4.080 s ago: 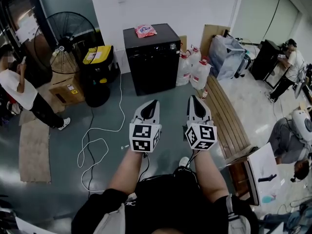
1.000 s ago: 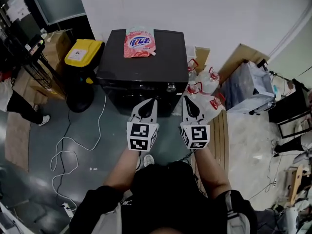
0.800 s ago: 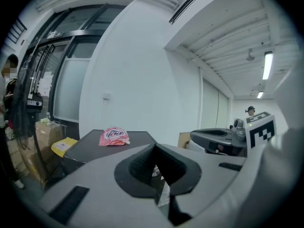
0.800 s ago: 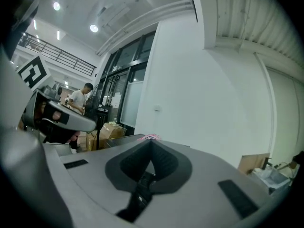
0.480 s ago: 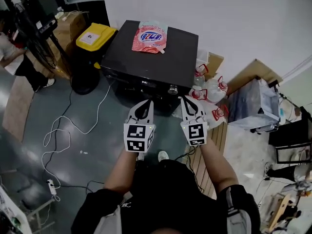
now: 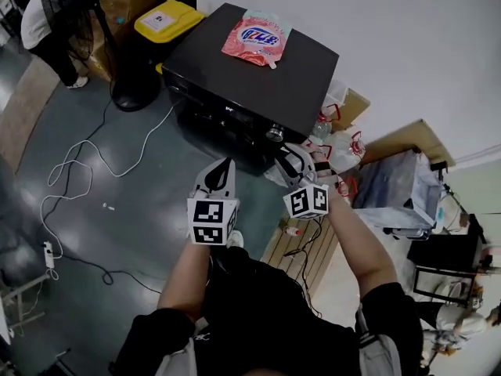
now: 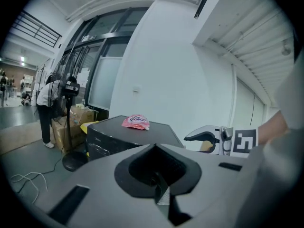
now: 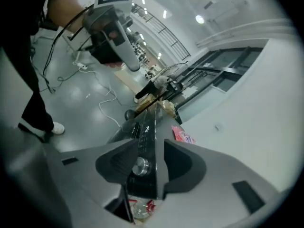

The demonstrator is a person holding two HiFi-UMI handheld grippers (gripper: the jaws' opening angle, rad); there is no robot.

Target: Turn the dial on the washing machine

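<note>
right tongs [image 8: 151,146] just opened, nothing gripped, round silver dial [image 8: 140,166] on the boxy black washing machine [image 6: 258,61] just ahead; left tongs [image 7: 156,148] closed

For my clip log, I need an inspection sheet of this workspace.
Surface: glossy grey floor.
Job's things: black washing machine; silver dial on its front panel, untouched.
Clutter: pink pouch on the machine's top; yellow-lidded bin and jugs beside it.
Tongs: left tongs shut, empty; right tongs open, jaws just been opening, dial lined up with their gap, not gripped.
Cables: white cable looped on the floor.
Surroundings: white wall behind; a person at the far left.
</note>
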